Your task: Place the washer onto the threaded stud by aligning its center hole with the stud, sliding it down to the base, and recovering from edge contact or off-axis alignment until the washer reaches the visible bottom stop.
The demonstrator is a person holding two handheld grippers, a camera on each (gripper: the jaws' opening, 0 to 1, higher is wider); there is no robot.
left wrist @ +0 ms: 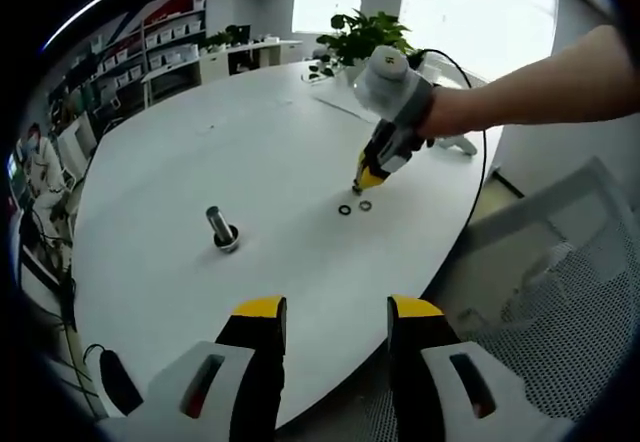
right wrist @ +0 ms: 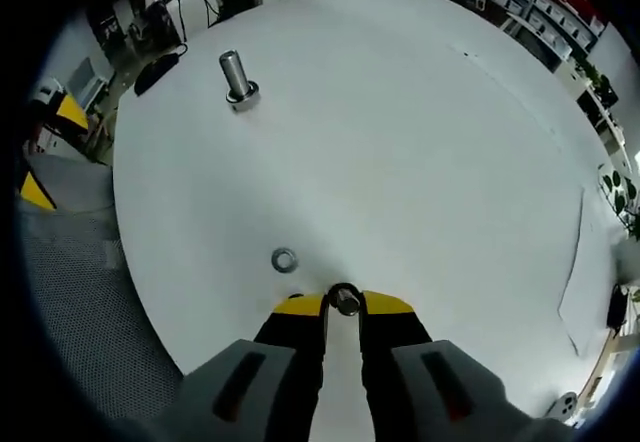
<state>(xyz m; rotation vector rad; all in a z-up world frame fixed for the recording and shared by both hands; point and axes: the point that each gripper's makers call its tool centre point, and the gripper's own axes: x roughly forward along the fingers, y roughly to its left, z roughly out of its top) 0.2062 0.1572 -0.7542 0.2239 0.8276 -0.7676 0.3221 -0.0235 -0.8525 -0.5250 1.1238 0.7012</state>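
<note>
A threaded metal stud [left wrist: 222,229] stands upright on its base on the white round table [left wrist: 180,162]; the right gripper view has the stud [right wrist: 238,80] at the far side. Two small washers [left wrist: 345,209] [left wrist: 366,205] lie flat on the table. My right gripper [left wrist: 360,182], held by a person's hand, points down just above them. In its own view my right gripper [right wrist: 343,307] has its jaws a narrow gap apart with one washer [right wrist: 345,300] at the tips, the other washer [right wrist: 284,259] lying to the left. My left gripper [left wrist: 325,312] is open over the table's near edge.
A potted plant [left wrist: 365,34] stands at the table's far side, and a cable [left wrist: 480,112] runs past it. A mesh chair [left wrist: 540,292] is beside the table. Shelves and desks line the room behind. A black object [right wrist: 155,72] lies near the stud.
</note>
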